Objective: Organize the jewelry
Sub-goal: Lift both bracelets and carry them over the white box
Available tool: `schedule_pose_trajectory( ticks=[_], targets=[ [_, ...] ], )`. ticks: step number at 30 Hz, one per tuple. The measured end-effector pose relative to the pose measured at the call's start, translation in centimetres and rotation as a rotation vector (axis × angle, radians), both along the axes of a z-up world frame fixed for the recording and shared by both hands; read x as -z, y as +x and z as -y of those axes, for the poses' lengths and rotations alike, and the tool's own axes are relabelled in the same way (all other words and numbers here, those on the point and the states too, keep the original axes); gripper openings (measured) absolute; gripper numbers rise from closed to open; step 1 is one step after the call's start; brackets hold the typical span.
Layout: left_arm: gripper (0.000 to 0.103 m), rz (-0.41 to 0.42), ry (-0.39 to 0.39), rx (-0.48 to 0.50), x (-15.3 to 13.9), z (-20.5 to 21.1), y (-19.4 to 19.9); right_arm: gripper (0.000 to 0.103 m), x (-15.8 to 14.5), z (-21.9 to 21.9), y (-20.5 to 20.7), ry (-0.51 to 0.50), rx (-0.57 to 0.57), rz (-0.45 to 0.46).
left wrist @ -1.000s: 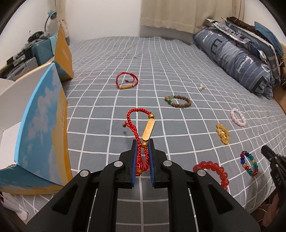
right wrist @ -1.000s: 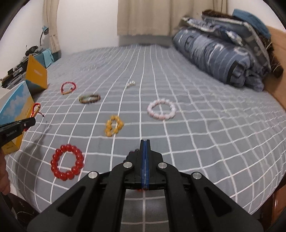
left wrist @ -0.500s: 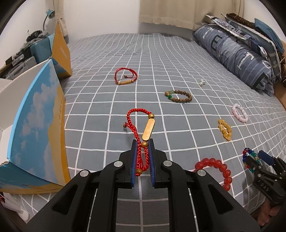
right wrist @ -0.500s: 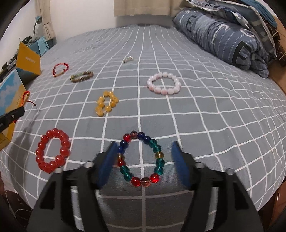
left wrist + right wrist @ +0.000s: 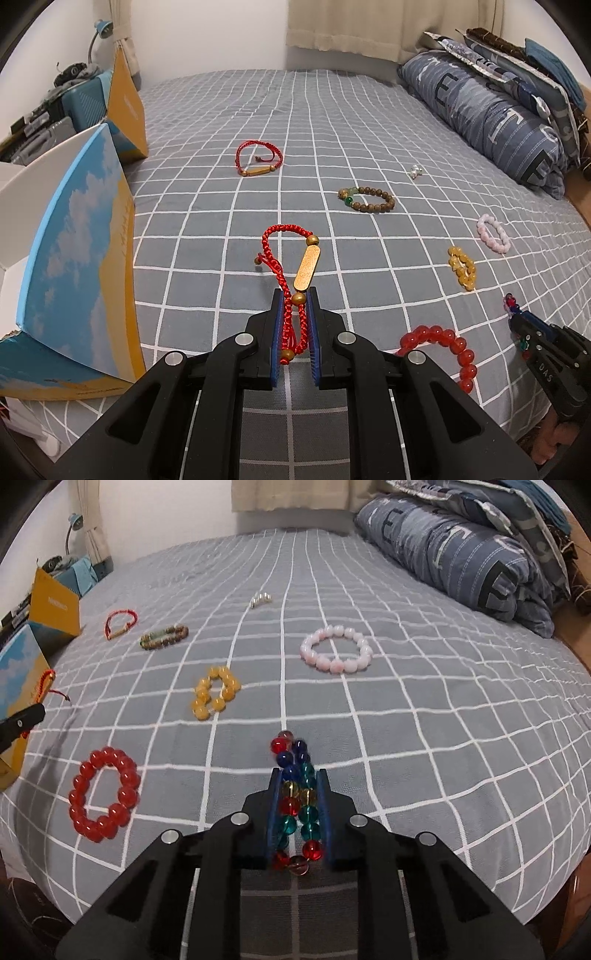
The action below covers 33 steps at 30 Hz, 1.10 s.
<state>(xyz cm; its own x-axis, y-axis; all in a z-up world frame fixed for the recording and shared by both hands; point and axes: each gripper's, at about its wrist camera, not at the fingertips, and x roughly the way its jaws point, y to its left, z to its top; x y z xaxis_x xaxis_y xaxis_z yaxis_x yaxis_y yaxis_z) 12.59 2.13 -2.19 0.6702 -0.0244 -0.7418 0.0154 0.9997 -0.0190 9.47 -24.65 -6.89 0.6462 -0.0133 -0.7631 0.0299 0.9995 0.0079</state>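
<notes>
My left gripper (image 5: 295,295) is shut on a red cord bracelet with a gold bar (image 5: 306,264), held above the bed near the open box (image 5: 77,236). My right gripper (image 5: 298,775) is shut on a multicolour bead bracelet (image 5: 297,797), squeezed flat between the pads. On the bed lie a red bead bracelet (image 5: 103,794), a yellow bead bracelet (image 5: 214,696), a pink bead bracelet (image 5: 336,653), a brown bead bracelet (image 5: 164,637), a second red cord bracelet (image 5: 258,158) and a small pearl piece (image 5: 260,600).
The grey checked bedspread (image 5: 424,720) covers the bed. Blue pillows (image 5: 491,114) lie at the far right. An orange and blue box flap (image 5: 125,110) stands at the left edge, with clutter and a lamp (image 5: 99,33) beyond it.
My right gripper opened around the multicolour bracelet half a second ago and has now shut on it. My left gripper keeps its hold on the red cord bracelet and has shifted slightly.
</notes>
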Motion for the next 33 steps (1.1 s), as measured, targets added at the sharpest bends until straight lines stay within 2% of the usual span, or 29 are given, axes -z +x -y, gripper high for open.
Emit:
schedule_pose_trajectory(
  ticks=[17,24,33],
  targets=[
    [0.011,0.038,-0.008,-0.012,-0.7,0.5,-0.9,0.017,-2.8,-0.4,-1.3,-0.016,0.018,0.148],
    [0.011,0.079,-0.023,-0.026,-1.2,0.6,-1.7,0.017,-3.6,-0.5,-1.4,-0.012,0.019,0.165],
    [0.011,0.088,0.017,-0.038,-2.2,1.0,-1.9,0.017,-5.4,-0.6,-0.8,-0.008,0.049,0.166]
  ],
)
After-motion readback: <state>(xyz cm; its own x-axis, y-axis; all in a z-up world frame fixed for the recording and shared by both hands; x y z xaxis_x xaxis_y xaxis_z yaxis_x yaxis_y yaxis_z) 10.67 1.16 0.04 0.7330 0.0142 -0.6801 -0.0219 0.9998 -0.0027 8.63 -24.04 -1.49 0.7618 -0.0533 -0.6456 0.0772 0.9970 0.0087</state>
